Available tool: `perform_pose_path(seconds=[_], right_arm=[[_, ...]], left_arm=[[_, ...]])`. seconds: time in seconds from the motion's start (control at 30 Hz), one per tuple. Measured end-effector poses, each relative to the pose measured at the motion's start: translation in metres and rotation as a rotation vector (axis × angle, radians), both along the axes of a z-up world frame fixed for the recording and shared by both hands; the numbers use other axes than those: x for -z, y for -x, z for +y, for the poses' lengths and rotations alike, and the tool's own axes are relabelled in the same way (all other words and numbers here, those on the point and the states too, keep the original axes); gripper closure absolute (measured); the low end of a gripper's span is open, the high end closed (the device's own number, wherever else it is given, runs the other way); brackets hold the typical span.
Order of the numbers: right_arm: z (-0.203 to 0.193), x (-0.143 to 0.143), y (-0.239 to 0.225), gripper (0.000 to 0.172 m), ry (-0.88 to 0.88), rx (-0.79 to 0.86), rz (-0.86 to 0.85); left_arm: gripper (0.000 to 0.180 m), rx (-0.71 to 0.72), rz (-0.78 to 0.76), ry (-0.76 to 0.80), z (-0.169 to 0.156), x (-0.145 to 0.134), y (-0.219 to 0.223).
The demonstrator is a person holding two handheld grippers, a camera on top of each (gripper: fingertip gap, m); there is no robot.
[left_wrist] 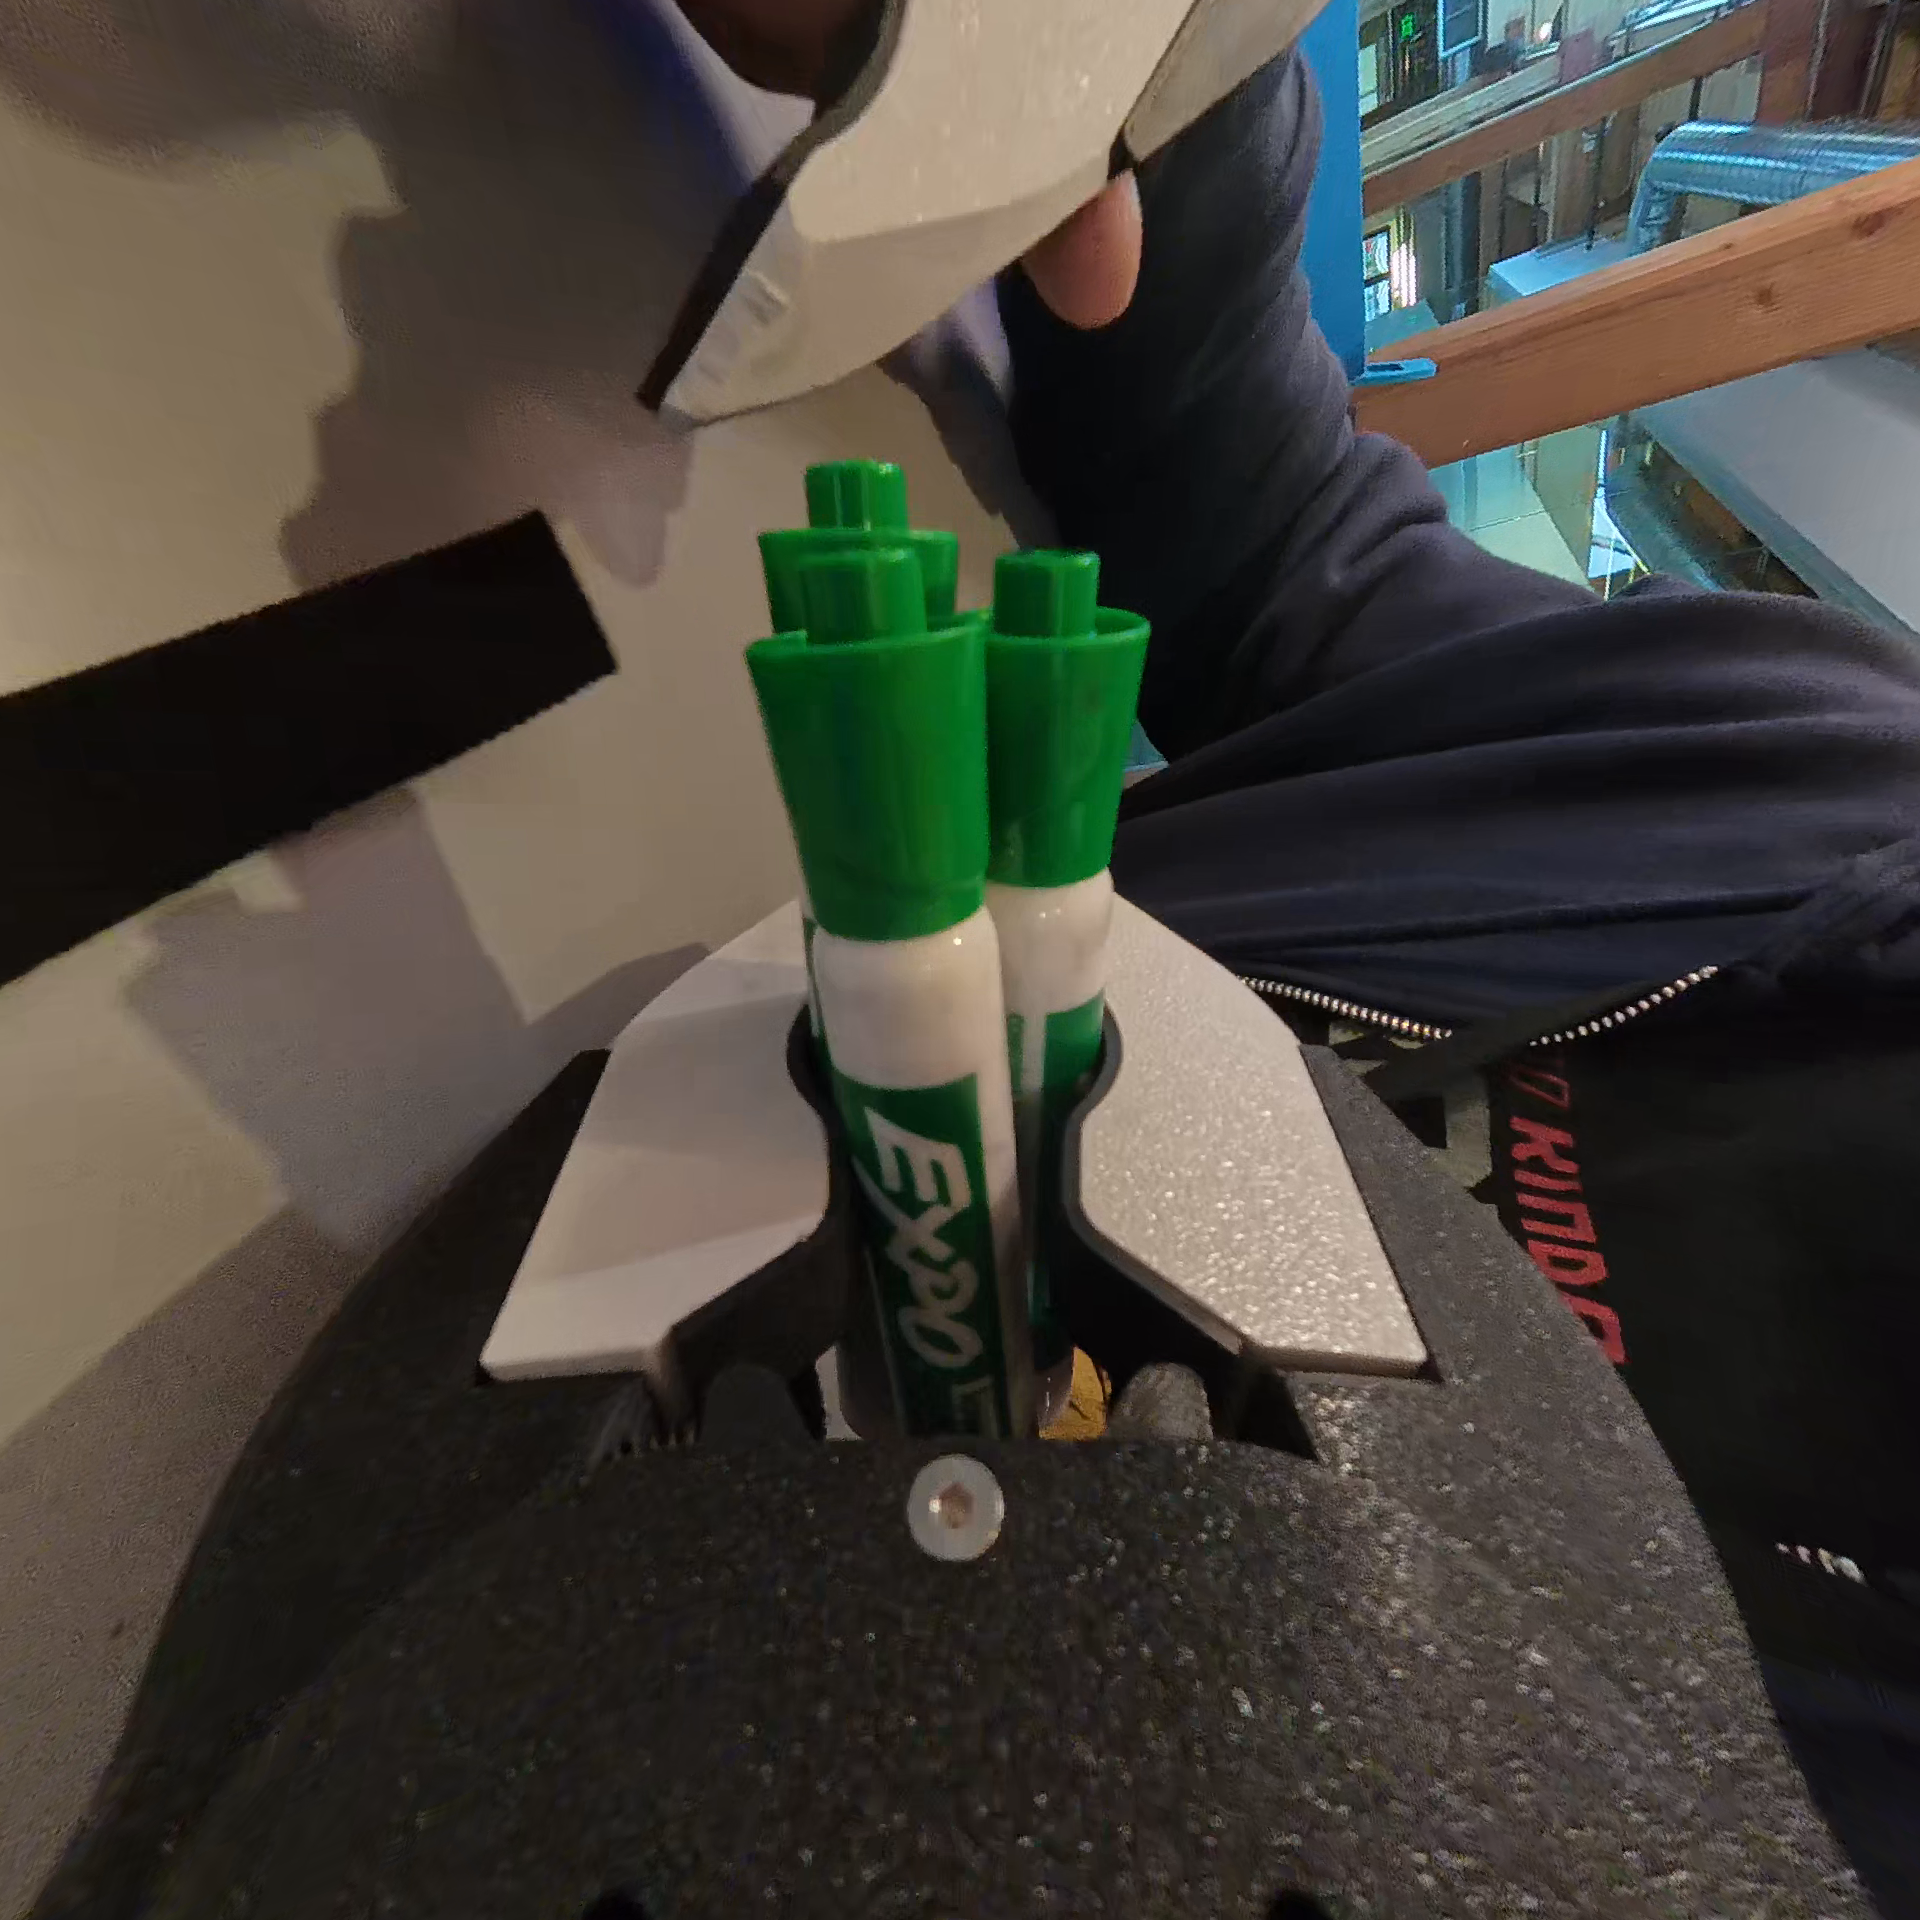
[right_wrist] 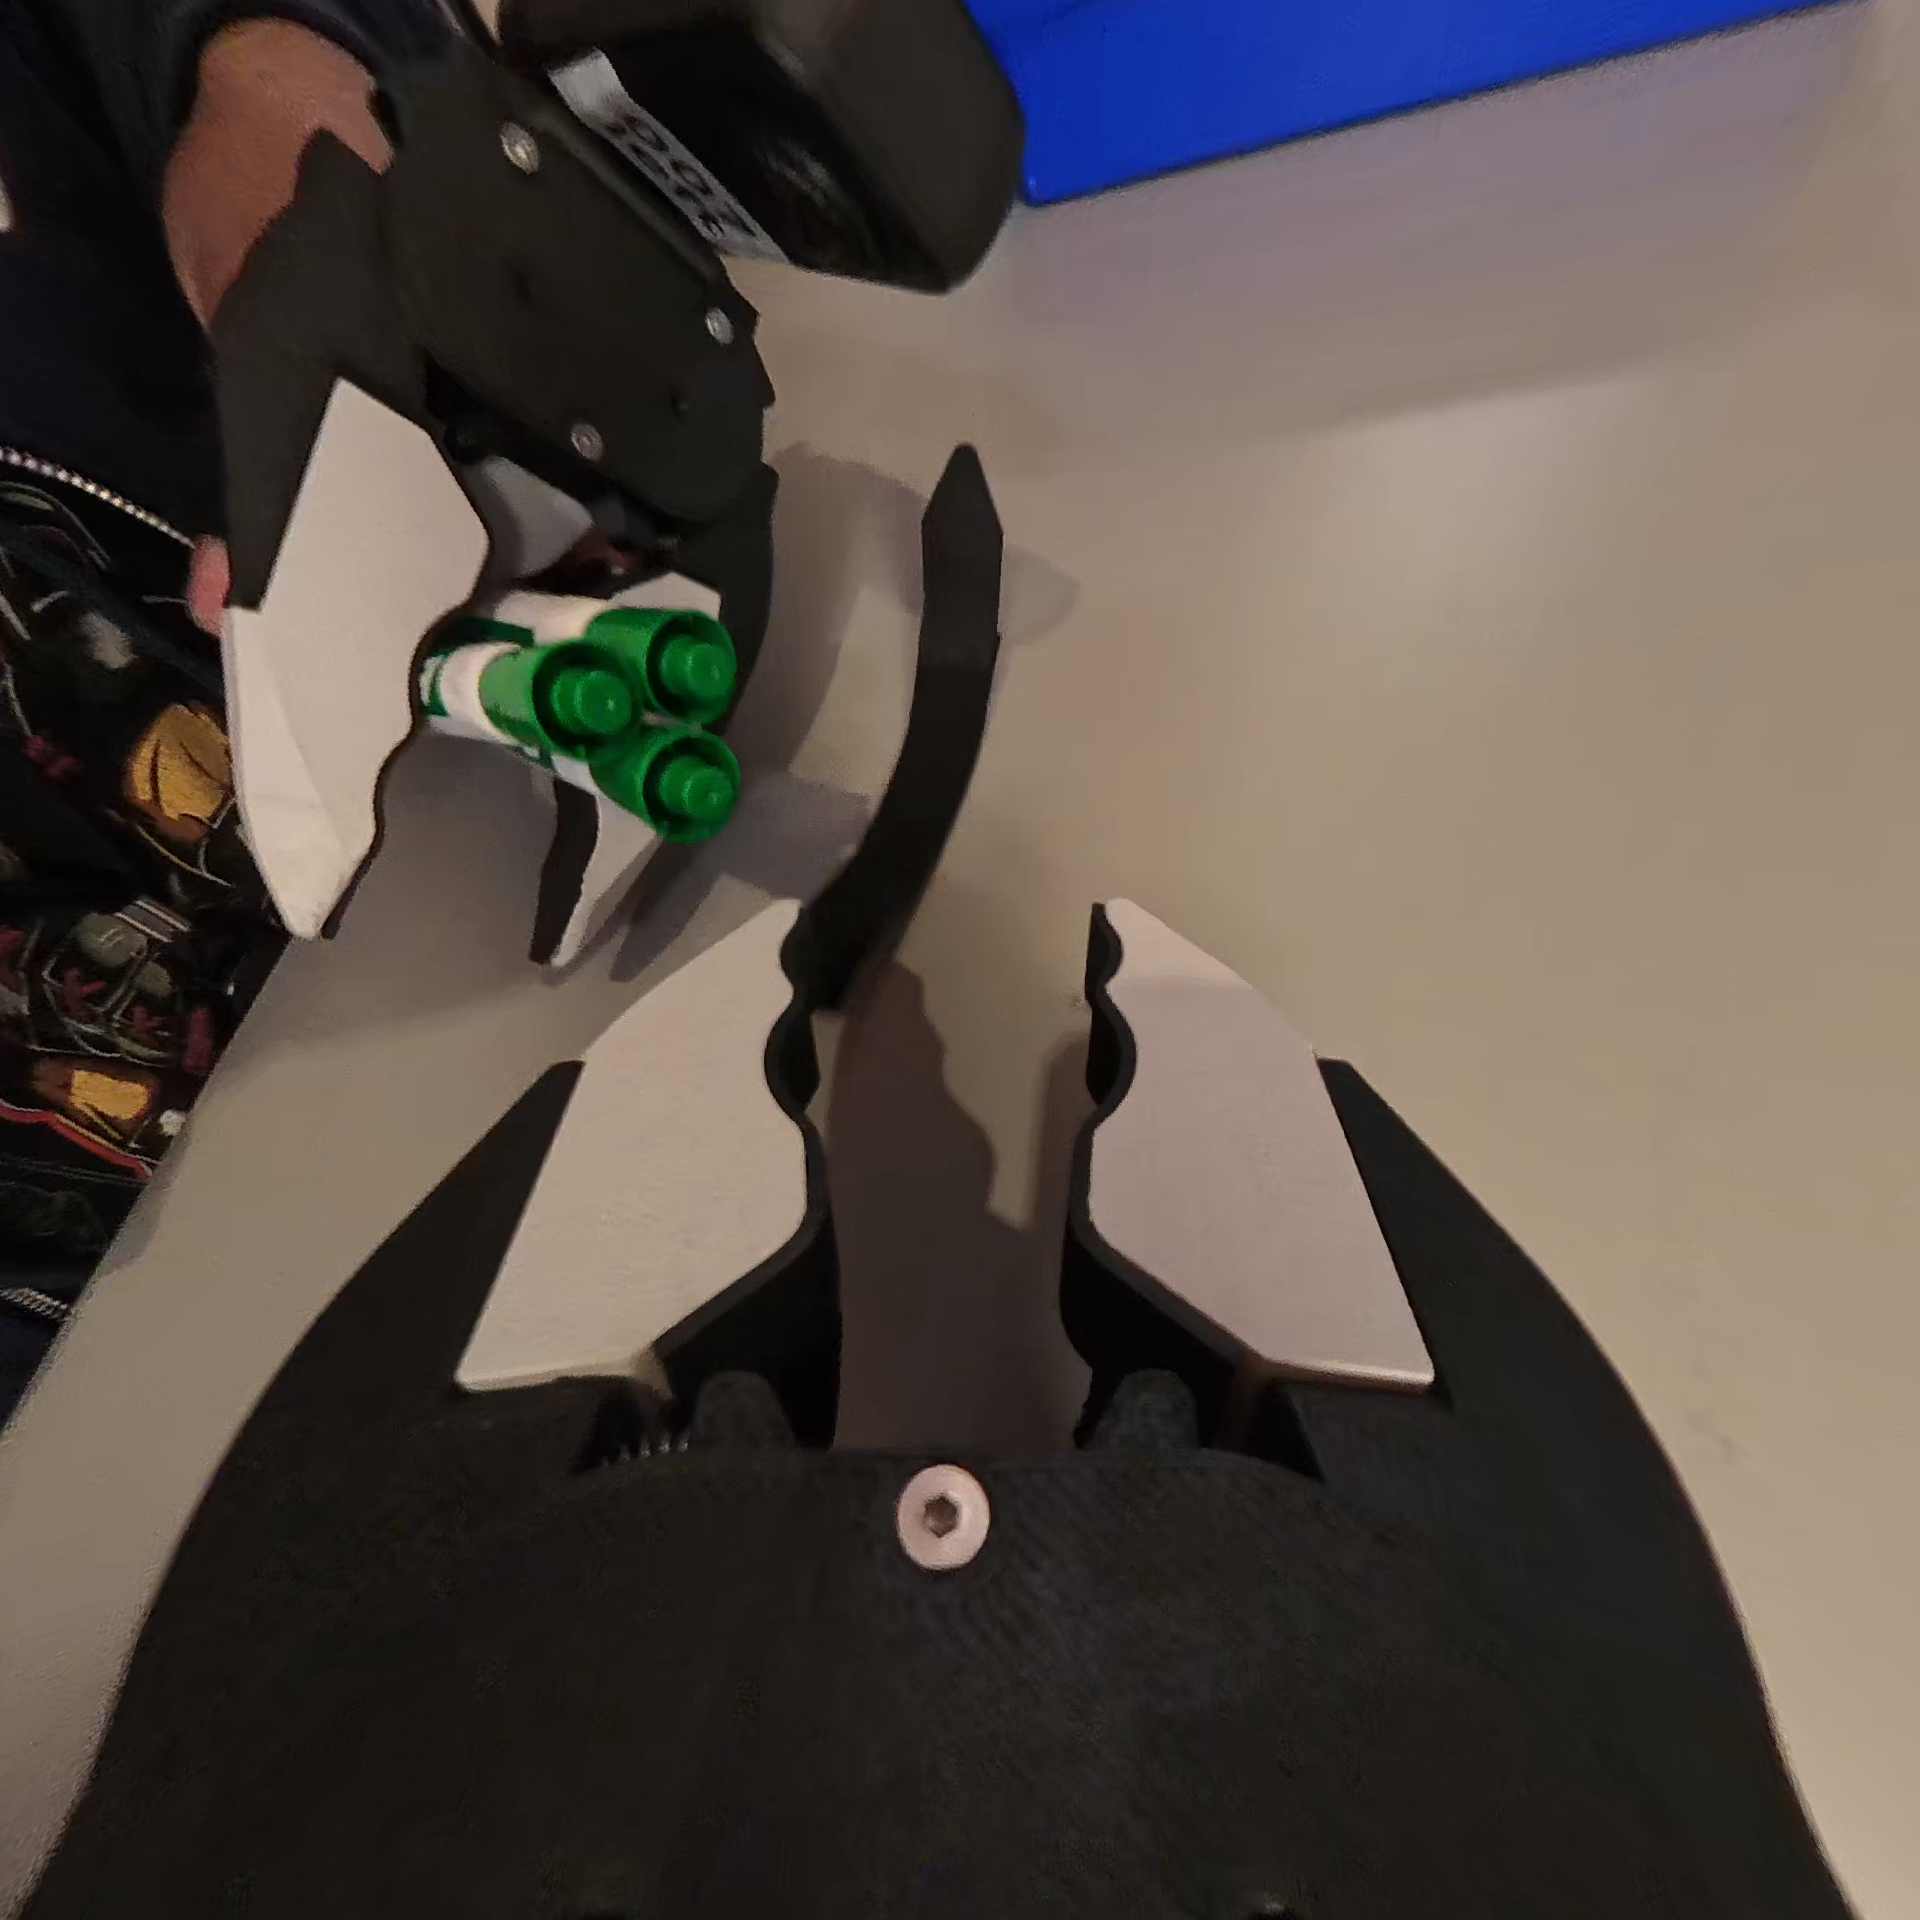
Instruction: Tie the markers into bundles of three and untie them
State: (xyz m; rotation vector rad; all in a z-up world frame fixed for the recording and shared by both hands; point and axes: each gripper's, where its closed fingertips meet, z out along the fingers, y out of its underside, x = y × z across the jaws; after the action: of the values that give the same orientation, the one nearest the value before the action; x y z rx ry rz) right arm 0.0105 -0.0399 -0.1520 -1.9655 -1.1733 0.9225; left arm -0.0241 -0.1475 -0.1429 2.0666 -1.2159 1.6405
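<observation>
1. Left gripper [left_wrist: 951, 1023]: jaws clamped on three green-capped markers [left_wrist: 904, 935], with the white barrels seated in the rounded notch between the two fingers.
2. Marker orientation: the caps project forward beyond the fingertips and the barrels run back into the gripper body. In the right wrist view the three cap ends [right_wrist: 644, 707] show as a tight triangular cluster, lifted clear of the counter [right_wrist: 1455, 727].
3. Right gripper [right_wrist: 945, 966]: jaws apart, with bare counter visible between the two pads.
4. Black strap [right_wrist: 935, 707]: a loose curved strip, separate from the markers. Its near end lies at the inner edge of the right gripper's left fingertip; whether it touches that pad cannot be determined. The opposite pad is clear of it.
5. In the left wrist view the strap [left_wrist: 281, 707] crosses the left side of the frame, beside the marker caps and apart from them.
6. A blue box [right_wrist: 1351, 83] sits on the counter's far edge.
</observation>
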Motion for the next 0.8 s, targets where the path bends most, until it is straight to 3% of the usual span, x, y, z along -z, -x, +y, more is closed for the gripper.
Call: perform_pose_path(seconds=[0.23,0.43,0.47,0.53,0.57,0.67,0.8], right_arm=[[0.026,0.001,0.058,0.122,0.05,-0.264,0.0],[0.033,0.021,0.095,0.127,0.147,-0.428,-0.087],[0.034,0.025,0.098,0.132,0.166,-0.435,-0.106],[0.035,0.032,0.099,0.167,0.192,-0.435,-0.155],[0.039,0.034,0.099,0.17,0.181,-0.417,-0.171],[0.048,0.018,0.096,0.171,0.123,-0.373,-0.119],[0.054,-0.03,0.092,0.171,-0.029,-0.331,0.031]], left_arm=[[0.139,-0.013,-0.028,0.047,0.003,-0.01,0.017],[0.139,-0.055,-0.048,0.105,0.009,-0.014,0.027],[0.14,-0.061,-0.051,0.109,0.01,-0.014,0.028],[0.139,-0.074,-0.058,0.12,0.014,-0.015,0.031],[0.139,-0.08,-0.06,0.127,0.015,-0.015,0.032],[0.139,-0.089,-0.065,0.149,0.017,-0.014,0.034],[0.14,-0.073,-0.072,0.181,0.013,-0.012,0.031]])
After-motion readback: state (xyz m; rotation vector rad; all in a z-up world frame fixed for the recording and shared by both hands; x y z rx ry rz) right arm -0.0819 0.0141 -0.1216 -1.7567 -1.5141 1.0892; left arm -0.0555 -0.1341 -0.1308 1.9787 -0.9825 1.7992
